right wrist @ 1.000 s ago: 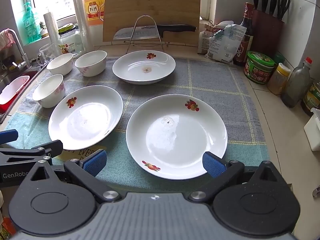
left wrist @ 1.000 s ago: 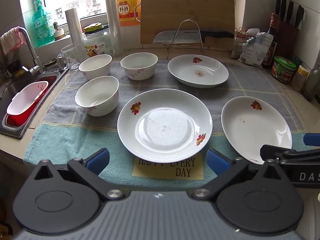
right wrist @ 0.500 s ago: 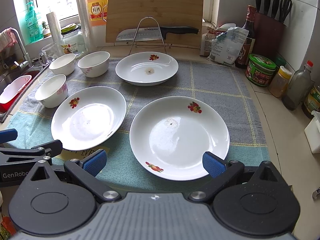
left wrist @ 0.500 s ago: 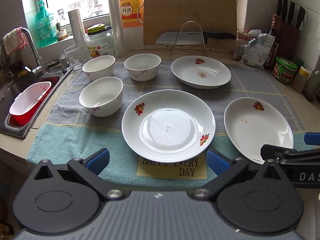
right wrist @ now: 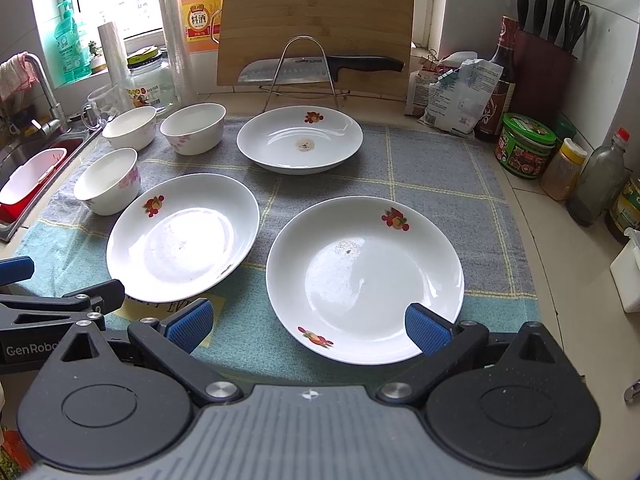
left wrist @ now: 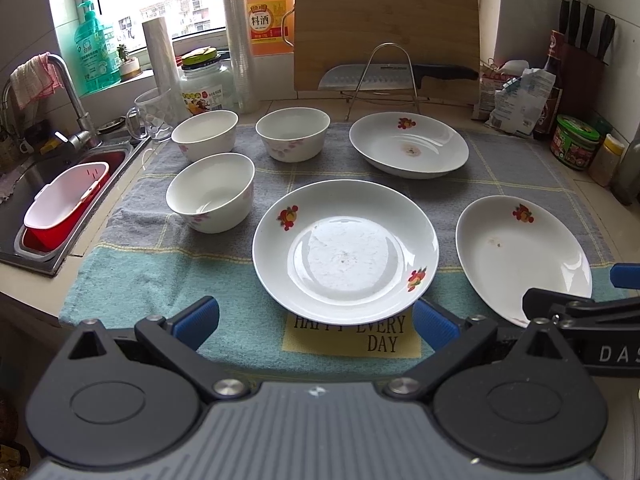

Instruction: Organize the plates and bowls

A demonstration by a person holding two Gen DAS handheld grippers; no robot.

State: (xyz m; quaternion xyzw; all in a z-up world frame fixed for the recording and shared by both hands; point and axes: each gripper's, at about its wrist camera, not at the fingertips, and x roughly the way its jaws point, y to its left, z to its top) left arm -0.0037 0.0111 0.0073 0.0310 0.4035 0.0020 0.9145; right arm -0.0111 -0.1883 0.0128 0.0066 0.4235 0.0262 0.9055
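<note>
Three white plates with fruit prints lie on a towel: a middle plate (left wrist: pixel 344 256) (right wrist: pixel 182 236), a right plate (left wrist: pixel 520 252) (right wrist: pixel 364 276) and a far plate (left wrist: pixel 408 144) (right wrist: pixel 300 138). Three white bowls stand at the left: the near bowl (left wrist: pixel 210 192) (right wrist: pixel 107 181), the far left bowl (left wrist: pixel 205 134) (right wrist: pixel 129 126) and the far middle bowl (left wrist: pixel 293 133) (right wrist: pixel 193 128). My left gripper (left wrist: pixel 316 322) is open, just short of the middle plate's near rim. My right gripper (right wrist: pixel 306 324) is open over the right plate's near rim, holding nothing.
A sink (left wrist: pixel 44 200) with a red-and-white basin lies left. A cutting board (left wrist: pixel 386 28), a knife on a wire rack (left wrist: pixel 384 76), bottles and jars line the back. A knife block (right wrist: pixel 544 52), sauce jars and bottles (right wrist: pixel 524 146) crowd the right counter edge.
Both grippers moved slightly forward and lower toward the plates; the right gripper's fingers now overlap the right plate's near rim. Nothing on the towel moved.
</note>
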